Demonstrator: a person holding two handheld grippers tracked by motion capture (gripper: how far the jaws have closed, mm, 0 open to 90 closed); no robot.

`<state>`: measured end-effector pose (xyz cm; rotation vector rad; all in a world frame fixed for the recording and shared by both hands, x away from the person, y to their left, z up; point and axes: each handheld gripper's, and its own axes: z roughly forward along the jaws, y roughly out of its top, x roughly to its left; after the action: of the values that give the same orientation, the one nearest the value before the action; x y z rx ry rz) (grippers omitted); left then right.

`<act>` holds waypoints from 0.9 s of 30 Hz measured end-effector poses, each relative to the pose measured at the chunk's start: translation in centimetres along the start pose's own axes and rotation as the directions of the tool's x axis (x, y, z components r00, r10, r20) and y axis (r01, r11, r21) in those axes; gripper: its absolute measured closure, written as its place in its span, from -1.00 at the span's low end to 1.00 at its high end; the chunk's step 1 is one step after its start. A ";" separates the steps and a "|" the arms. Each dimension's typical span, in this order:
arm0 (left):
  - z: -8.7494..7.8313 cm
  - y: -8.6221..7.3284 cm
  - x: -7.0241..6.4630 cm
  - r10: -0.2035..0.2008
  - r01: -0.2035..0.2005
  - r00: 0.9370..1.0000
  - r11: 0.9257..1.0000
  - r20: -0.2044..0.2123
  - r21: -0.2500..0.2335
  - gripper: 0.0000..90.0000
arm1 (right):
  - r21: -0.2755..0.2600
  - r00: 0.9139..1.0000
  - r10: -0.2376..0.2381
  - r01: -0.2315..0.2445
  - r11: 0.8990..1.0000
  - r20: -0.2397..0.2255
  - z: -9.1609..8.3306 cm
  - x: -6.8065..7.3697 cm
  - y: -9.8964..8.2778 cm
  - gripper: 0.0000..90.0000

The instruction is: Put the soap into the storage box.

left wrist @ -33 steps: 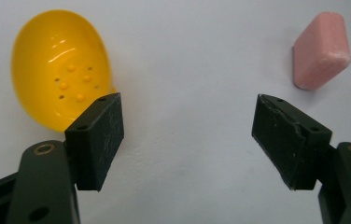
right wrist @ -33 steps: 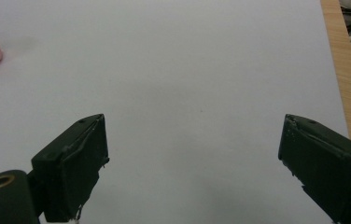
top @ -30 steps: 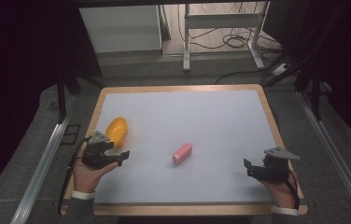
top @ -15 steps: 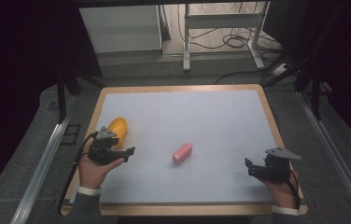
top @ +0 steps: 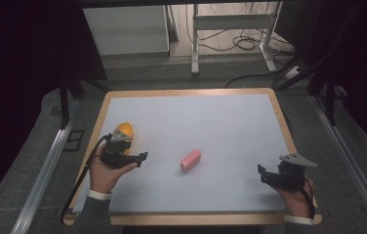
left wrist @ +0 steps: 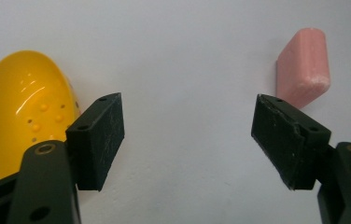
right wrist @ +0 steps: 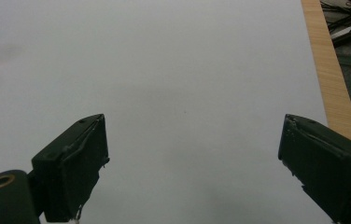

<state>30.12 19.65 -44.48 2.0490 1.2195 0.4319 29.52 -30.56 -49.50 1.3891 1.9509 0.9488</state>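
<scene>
Ahead of the spread left jaws, right of centre: pink block point(left wrist: 304, 65).

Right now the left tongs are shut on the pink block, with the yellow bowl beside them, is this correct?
Not quite. The left tongs are open and hold nothing; the pink block lies apart, beyond one jaw, as the left gripper view shows. The yellow bowl is beside them.

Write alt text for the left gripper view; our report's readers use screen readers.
Open black tongs point across a white table, nothing between them. A yellow bowl lies beyond the left jaw, a pink bar beyond the right one.
</scene>
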 end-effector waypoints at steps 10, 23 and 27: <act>0.8 0.9 -1.1 0.038 -0.038 0.999 0.999 0.018 0.016 -0.42 | 0.016 1.000 -0.011 0.011 1.000 -0.007 0.3 0.2 -0.1 -0.82; 3.2 1.5 -2.5 0.064 -0.069 0.995 0.996 0.080 0.052 -0.42 | 0.025 1.000 -0.017 0.017 1.000 -0.005 0.4 0.3 -0.1 -0.82; 3.7 1.5 -3.1 0.063 -0.069 0.992 0.996 0.109 0.051 -0.42 | 0.026 1.000 -0.016 0.016 1.000 -0.005 0.5 0.2 -0.1 -0.82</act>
<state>31.74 14.98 -45.78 2.1355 1.1133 0.3176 29.72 -30.29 -49.90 1.3851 1.9813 0.9228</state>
